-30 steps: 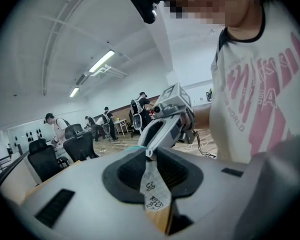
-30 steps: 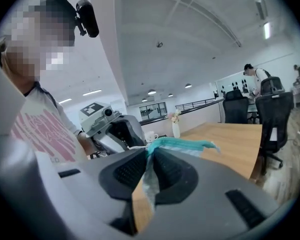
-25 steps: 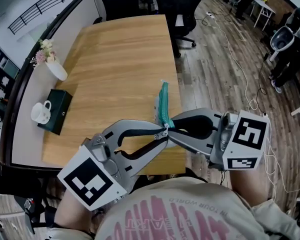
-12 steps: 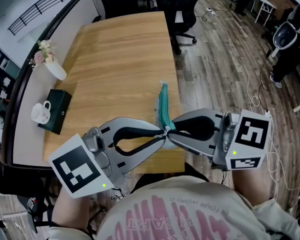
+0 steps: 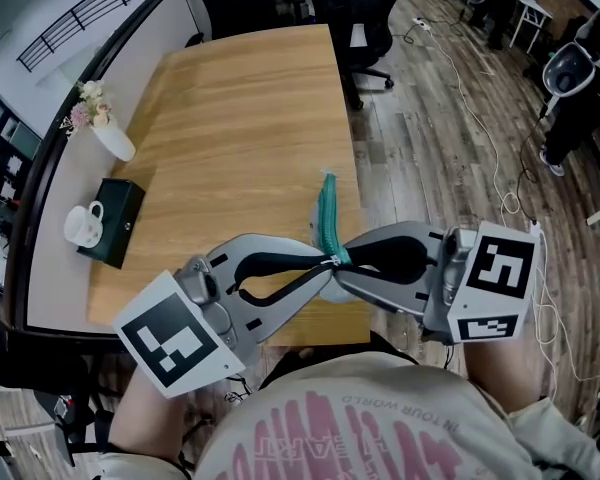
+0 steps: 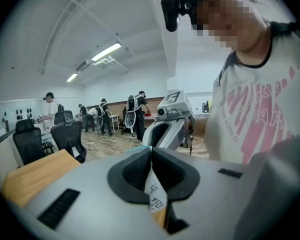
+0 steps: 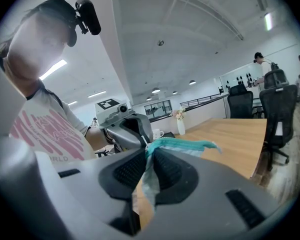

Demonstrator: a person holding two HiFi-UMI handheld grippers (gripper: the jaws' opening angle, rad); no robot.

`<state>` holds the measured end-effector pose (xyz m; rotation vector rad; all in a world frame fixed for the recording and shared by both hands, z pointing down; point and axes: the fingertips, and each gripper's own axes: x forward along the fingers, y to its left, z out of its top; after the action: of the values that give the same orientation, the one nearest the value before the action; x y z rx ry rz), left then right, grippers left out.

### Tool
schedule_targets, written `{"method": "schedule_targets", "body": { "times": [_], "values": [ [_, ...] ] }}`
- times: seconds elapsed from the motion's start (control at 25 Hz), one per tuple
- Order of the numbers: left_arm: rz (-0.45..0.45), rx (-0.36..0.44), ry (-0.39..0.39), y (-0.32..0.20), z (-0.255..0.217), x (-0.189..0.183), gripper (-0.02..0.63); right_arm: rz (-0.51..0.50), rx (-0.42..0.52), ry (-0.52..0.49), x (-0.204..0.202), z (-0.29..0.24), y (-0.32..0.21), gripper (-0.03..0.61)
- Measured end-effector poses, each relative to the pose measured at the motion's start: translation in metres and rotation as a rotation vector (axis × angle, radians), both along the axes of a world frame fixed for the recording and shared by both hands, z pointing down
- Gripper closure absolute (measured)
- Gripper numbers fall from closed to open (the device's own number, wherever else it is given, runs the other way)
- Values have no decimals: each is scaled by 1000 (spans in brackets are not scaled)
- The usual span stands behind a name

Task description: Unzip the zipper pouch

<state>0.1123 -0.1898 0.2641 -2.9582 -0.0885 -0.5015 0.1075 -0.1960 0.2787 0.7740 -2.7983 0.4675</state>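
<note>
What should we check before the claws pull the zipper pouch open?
1. Left claw shut on the zipper pouch: ok, it pinches a thin white printed bit.
2. Right claw shut on the pouch: ok, it pinches the teal edge.
3. A claw holds the zipper's pull: cannot tell.
4. Zipper already open: cannot tell.
5. Room to pull apart: ok, the cup, vase and dark box sit far off on the table.
</note>
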Motion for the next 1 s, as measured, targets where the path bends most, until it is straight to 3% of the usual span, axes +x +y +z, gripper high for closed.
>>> {"method": "schedule_targets", "body": {
  "times": [0.08,0.2,0.36,0.44,0.56,0.6,0.72,1.0],
  "values": [
    [-20,14,7,-1,0,1,601,12,2,4,0,0,-1,528],
    [-64,-54,50,-6,-3,4,606,24,6,-3,3,-1,-4,529],
    [-129,-77,25,-12,3,4,607,37,12,59,5,5,-9,532],
    [-165,-26,-26,-15,10,1,607,46,-6,98,4,13,-10,533],
    [-233,133,-120,-23,20,-5,609,23,-42,189,-2,32,-8,538],
    [-236,137,-119,-23,21,-5,609,7,-47,204,-5,36,-6,538],
    [-258,67,-95,-30,21,-13,609,-31,-58,199,-12,38,-3,538],
    [-330,42,-89,-49,25,-27,609,-64,-73,206,-18,41,1,540]
  ]
}}
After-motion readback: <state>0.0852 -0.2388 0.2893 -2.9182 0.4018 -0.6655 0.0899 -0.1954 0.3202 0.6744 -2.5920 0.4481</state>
